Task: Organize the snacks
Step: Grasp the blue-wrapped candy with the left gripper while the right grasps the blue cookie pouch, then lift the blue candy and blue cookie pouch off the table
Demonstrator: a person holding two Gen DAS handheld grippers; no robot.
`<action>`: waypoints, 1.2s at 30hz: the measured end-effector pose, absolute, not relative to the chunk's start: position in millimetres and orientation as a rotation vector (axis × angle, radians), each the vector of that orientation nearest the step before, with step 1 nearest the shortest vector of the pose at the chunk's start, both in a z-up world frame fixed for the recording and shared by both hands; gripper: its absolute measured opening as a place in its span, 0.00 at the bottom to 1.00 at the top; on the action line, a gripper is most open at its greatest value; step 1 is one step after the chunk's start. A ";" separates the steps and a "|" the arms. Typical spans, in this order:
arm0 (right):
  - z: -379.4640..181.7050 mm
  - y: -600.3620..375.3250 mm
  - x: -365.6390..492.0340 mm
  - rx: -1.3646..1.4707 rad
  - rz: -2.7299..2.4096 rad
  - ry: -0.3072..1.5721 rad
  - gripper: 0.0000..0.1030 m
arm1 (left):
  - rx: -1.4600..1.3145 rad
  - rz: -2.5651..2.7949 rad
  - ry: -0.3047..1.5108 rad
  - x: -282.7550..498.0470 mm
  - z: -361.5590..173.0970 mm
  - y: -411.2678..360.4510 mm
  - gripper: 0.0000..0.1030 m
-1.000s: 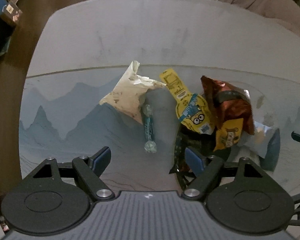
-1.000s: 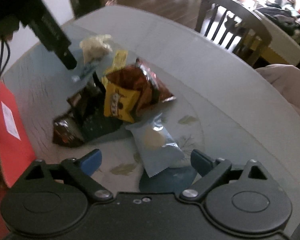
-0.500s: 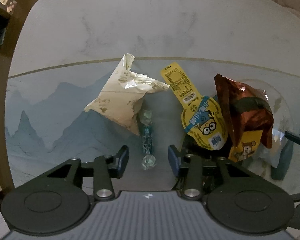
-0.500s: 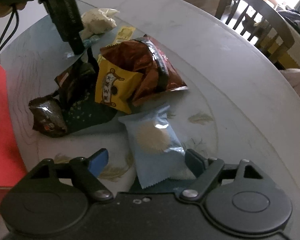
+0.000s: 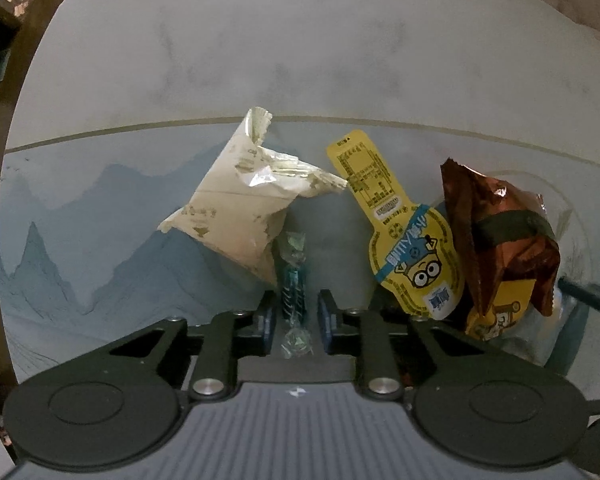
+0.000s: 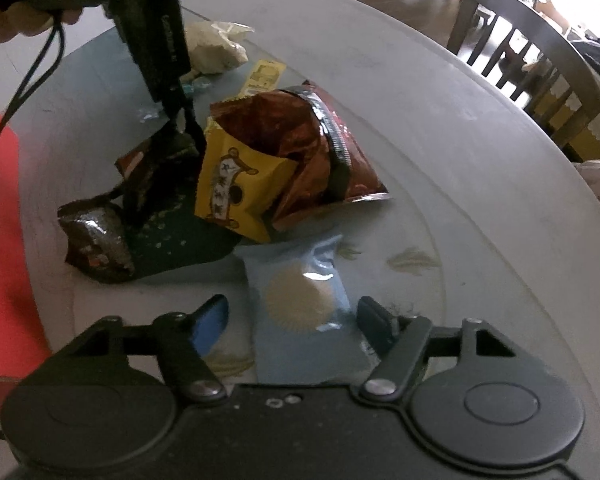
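My left gripper [image 5: 296, 318] has nearly closed around a small blue twist-wrapped candy [image 5: 294, 288] lying on the table; a thin gap still shows between pads and wrapper. A cream bag [image 5: 240, 208] lies just beyond it, a yellow Minions pack [image 5: 412, 256] and a brown foil bag [image 5: 504, 236] to the right. My right gripper [image 6: 294, 320] is open, its fingers on either side of a light blue wafer packet [image 6: 300, 296]. The brown foil bag [image 6: 300, 140] and a yellow bear packet [image 6: 236, 188] lie beyond it.
A dark chocolate wrapper [image 6: 96, 240] and a black packet [image 6: 176, 236] lie left of the wafer. A red box [image 6: 0, 240] stands at the table's left edge. A dark wooden chair [image 6: 540, 52] stands beyond the round table [image 6: 460, 120].
My left gripper has come down over the blue candy and narrowed from wide open to almost closed. My right gripper has moved forward so the wafer packet lies between its fingers.
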State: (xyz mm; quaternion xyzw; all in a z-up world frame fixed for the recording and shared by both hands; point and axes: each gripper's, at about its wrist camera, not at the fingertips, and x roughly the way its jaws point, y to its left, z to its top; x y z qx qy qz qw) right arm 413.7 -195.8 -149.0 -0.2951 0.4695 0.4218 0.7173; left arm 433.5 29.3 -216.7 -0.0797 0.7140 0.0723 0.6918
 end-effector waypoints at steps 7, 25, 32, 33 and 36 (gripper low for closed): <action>-144.4 -201.7 412.9 -0.567 0.887 1.070 0.45 | -0.196 0.185 1.566 411.8 -212.6 32.3 0.12; -76.0 -241.7 376.5 -0.257 0.661 1.062 0.44 | -0.243 0.121 1.417 378.7 -147.6 37.5 0.12; -40.3 -244.5 338.9 -0.243 0.622 1.004 0.44 | -0.232 0.083 1.383 364.8 -129.0 33.8 0.11; -38.2 -245.6 333.7 -0.240 0.618 1.000 0.44 | -0.234 0.088 1.387 363.9 -130.0 33.2 0.12; -37.5 -248.7 320.4 -0.224 0.621 0.995 0.44 | -0.236 0.102 1.406 365.8 -141.5 30.8 0.12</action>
